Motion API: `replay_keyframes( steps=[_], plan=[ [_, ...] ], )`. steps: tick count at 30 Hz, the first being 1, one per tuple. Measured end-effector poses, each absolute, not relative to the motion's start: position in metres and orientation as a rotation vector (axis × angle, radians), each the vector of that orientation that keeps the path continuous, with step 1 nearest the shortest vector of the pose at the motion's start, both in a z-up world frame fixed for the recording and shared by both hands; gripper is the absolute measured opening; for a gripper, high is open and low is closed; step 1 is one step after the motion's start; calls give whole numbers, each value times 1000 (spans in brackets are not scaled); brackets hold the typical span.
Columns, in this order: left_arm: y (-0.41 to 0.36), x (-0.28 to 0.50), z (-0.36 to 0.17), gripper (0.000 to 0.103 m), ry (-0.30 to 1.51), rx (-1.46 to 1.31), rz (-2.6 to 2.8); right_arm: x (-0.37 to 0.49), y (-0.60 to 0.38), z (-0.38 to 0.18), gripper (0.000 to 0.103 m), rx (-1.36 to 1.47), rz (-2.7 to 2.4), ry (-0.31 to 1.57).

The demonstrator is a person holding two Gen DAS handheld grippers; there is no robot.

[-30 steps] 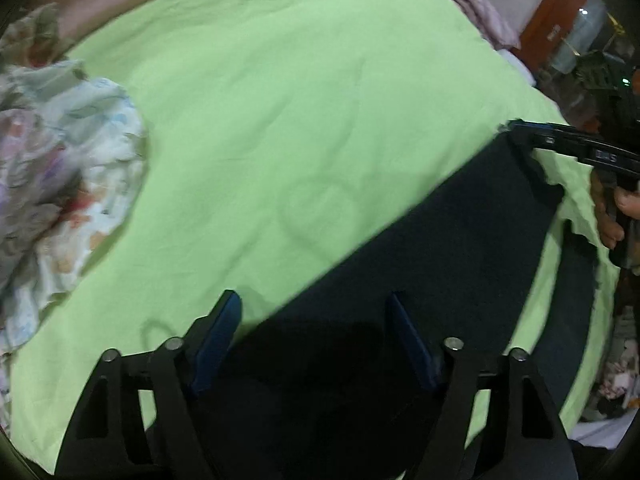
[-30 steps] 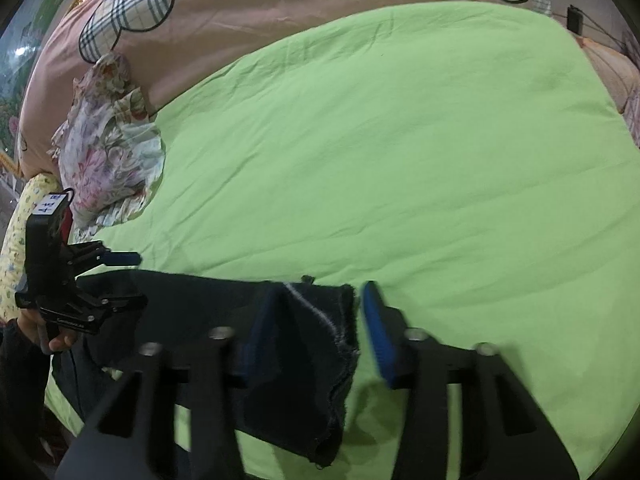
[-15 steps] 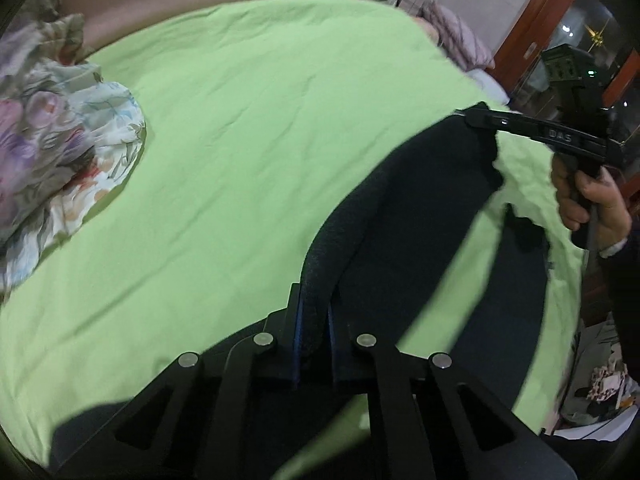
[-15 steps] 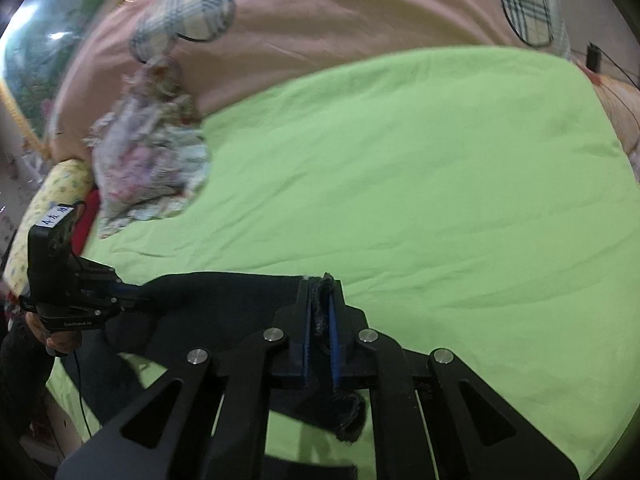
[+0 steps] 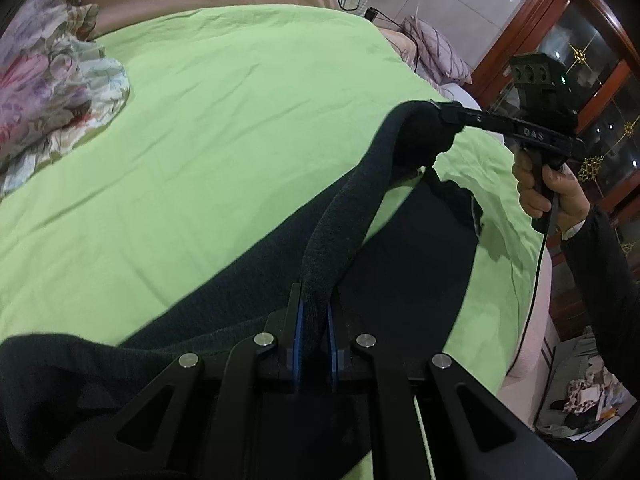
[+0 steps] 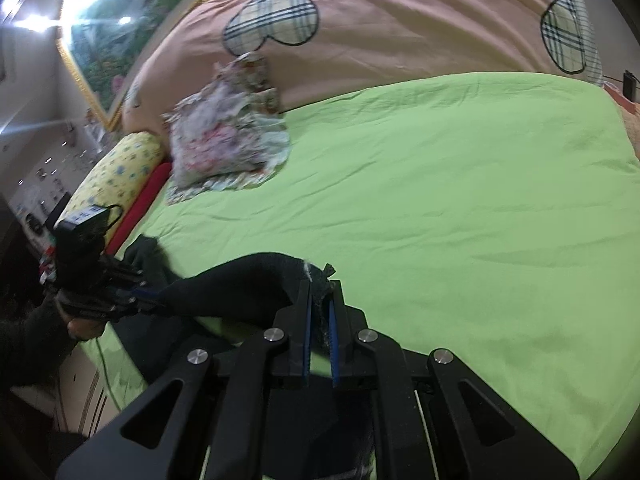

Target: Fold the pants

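Dark pants (image 5: 408, 264) lie on the green bed sheet (image 5: 224, 128), with one edge lifted off it. My left gripper (image 5: 316, 300) is shut on that raised edge of the pants, its blue pads pinching the cloth. At the far end of the edge my right gripper (image 5: 444, 114) is shut on the frayed hem, held in a person's hand (image 5: 548, 196). In the right wrist view my right gripper (image 6: 320, 292) clamps the hem of the pants (image 6: 248, 280), and my left gripper (image 6: 154, 298) grips the same edge at the left.
A crumpled floral cloth (image 5: 52, 92) lies at the sheet's far left, also seen as the floral cloth (image 6: 228, 148). A pink duvet with plaid hearts (image 6: 384, 28) lies behind. A yellow pillow (image 6: 116, 168) and a wooden cabinet (image 5: 580, 64) flank the bed.
Both grippers have shut on the pants' edge and lifted it off the sheet. The cloth now hangs stretched between them, and both views have tilted up towards the far side of the bed.
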State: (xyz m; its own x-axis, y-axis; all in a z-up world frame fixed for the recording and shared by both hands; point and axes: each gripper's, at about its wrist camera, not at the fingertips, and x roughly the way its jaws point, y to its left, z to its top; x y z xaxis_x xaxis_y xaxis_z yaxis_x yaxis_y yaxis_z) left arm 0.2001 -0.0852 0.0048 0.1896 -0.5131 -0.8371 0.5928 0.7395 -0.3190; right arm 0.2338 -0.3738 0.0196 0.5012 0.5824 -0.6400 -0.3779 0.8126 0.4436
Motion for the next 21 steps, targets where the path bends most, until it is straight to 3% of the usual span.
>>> replay_keyframes(
  steps=[21],
  plan=[
    [-90,147,2,8,1178,56,-873,160,-396,3,8,191,633,956]
  ],
)
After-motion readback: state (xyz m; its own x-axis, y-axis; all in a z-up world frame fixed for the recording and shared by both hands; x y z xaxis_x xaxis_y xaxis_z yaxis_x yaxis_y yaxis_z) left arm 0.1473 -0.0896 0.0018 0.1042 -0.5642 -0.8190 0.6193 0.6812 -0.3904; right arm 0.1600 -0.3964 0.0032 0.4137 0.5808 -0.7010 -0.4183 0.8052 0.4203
